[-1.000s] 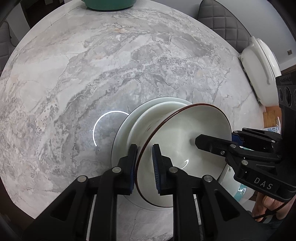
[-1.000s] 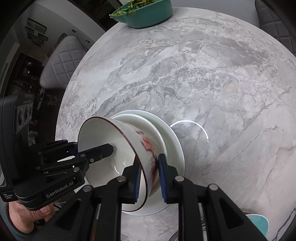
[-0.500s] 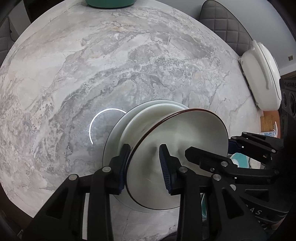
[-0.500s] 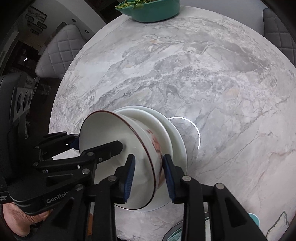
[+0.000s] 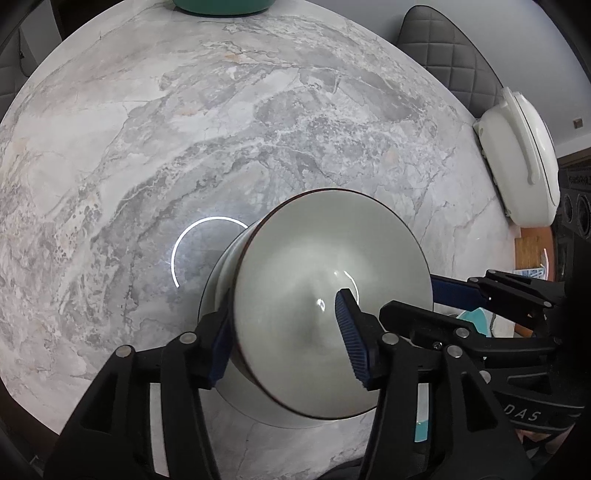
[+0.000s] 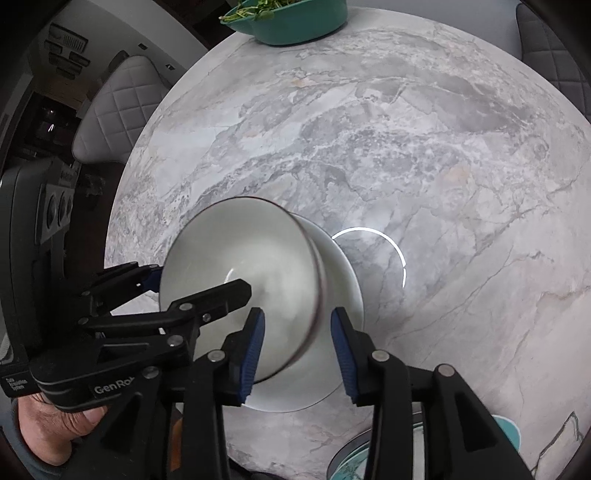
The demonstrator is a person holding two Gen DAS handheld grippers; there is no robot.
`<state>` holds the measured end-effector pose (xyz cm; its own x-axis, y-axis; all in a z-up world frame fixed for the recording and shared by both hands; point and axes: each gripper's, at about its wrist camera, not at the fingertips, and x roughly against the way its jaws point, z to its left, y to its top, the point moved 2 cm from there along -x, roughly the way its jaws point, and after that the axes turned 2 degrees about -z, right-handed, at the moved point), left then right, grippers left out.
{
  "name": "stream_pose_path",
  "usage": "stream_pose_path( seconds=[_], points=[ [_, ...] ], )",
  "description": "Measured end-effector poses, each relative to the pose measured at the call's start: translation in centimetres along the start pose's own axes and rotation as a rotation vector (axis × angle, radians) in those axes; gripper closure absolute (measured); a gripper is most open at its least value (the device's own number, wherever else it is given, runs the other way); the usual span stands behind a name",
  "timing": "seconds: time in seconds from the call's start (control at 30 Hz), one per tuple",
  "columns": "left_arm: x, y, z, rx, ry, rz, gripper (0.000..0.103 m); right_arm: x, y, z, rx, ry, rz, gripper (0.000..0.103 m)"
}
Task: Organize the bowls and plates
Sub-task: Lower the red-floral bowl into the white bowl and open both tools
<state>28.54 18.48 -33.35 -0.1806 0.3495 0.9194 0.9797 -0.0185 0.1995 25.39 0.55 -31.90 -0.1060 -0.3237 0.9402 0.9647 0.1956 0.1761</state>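
The bowl (image 5: 325, 306), white with a thin dark red rim, sits on a stack of white plates (image 6: 340, 266) on the grey marble table (image 5: 184, 147), near the table's close edge. It looks blurred in both views.

The left gripper (image 5: 286, 343) straddles the bowl's near-left rim: one blue pad sits outside the wall, the other (image 5: 351, 339) hangs inside the bowl over its white inner surface. Its jaws have just been opening and now stand moderately apart, with the rim between them and clear space on the inner side, so the pads no longer press the wall.

The right gripper (image 6: 297, 347) does the same at the opposite rim. One blue pad (image 6: 253, 343) is inside the bowl, the other is outside, over the plates. Its jaws too have just been opening; the rim lies between them with a gap showing on both sides.

From the right wrist view the left gripper (image 6: 192, 295) reaches in from the left side, held by a hand (image 6: 48, 432) at the lower left corner.

Farther out, a teal bowl of greens (image 6: 291, 18) stands at the far edge of the table. A white lidded appliance (image 5: 521, 158) sits at the table's right edge in the left wrist view, and quilted chairs (image 6: 122, 107) stand around the table. A teal-patterned dish (image 6: 369, 461) shows partly at the bottom of the right wrist view, below the right gripper's fingers.
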Motion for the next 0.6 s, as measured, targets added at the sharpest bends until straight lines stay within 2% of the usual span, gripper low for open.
stream_pose_path(
  seconds=[0.17,0.3,0.43,0.47,0.5,0.53,0.6],
  points=[
    [0.0,0.0,0.0,-0.008,0.003,-0.001,0.053,-0.3,0.0,-0.4,-0.009,0.014,0.002,0.061],
    [0.3,-0.2,-0.2,-0.008,-0.004,-0.010,0.052,-0.3,-0.1,-0.7,-0.001,0.001,-0.001,0.061],
    [0.5,-0.7,-0.4,-0.008,0.019,-0.008,0.052,-0.5,-0.3,-0.7,0.033,-0.025,0.006,0.063],
    [0.5,-0.8,-0.5,-0.009,0.021,-0.008,0.051,-0.6,-0.4,-0.6,0.044,-0.033,0.008,0.065],
    [0.6,-0.9,-0.5,-0.009,0.018,-0.007,0.047,-0.7,-0.5,-0.5,0.059,-0.039,0.010,0.075],
    [0.6,-1.0,-0.6,-0.009,0.016,-0.007,0.046,-0.9,-0.6,-0.4,0.069,-0.035,0.012,0.076],
    [0.7,-1.1,-0.8,-0.015,0.024,-0.009,0.045,-1.0,-0.7,0.0,0.097,-0.037,0.006,0.087]
  ],
)
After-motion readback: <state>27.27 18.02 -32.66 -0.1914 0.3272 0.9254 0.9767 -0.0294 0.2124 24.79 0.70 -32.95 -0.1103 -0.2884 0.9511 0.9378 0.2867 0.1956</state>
